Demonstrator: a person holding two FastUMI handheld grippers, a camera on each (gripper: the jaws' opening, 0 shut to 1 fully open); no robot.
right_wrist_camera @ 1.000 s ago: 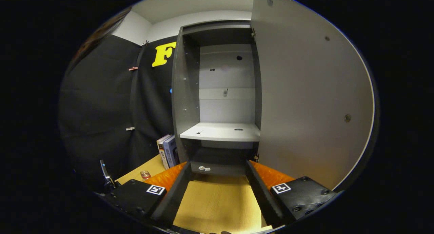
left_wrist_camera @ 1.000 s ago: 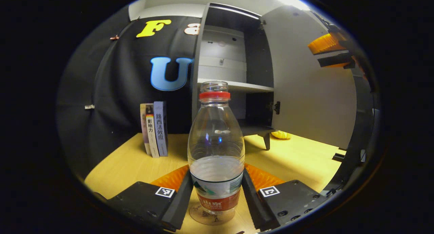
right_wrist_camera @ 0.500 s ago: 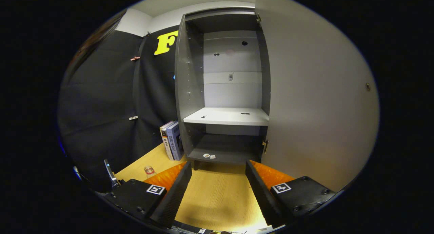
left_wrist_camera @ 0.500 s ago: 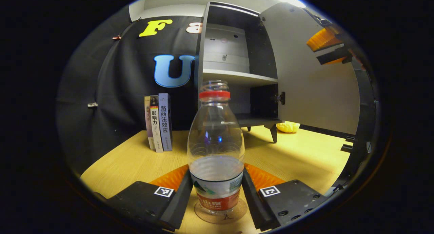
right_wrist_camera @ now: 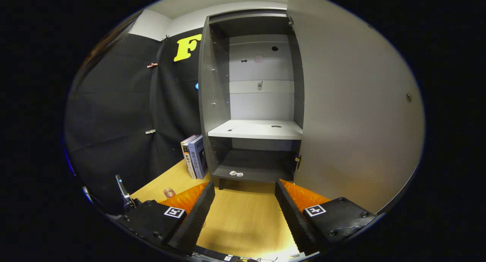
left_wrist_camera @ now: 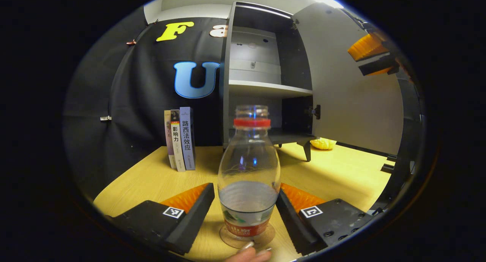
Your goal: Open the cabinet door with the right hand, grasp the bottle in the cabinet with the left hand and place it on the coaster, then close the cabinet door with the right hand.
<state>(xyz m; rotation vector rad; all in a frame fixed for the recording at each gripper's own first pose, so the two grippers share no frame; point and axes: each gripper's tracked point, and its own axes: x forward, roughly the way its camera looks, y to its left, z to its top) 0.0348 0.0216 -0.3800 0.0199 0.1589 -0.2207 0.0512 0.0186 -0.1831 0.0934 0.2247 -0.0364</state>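
There is one water bottle (left_wrist_camera: 249, 171), and under it one round coaster (left_wrist_camera: 265, 235). Three books (left_wrist_camera: 180, 139) stand together on the wooden table (left_wrist_camera: 152, 178). There is one cabinet (right_wrist_camera: 253, 102) with one door (right_wrist_camera: 353, 102), and inside I count one shelf (right_wrist_camera: 258, 129). Two small pale bits (right_wrist_camera: 236, 174) lie on the cabinet floor. One yellow object (left_wrist_camera: 322, 143) lies behind the cabinet leg; what it is, I cannot tell.

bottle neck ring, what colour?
Red, just below the uncapped mouth of the bottle; the left gripper view shows it best.
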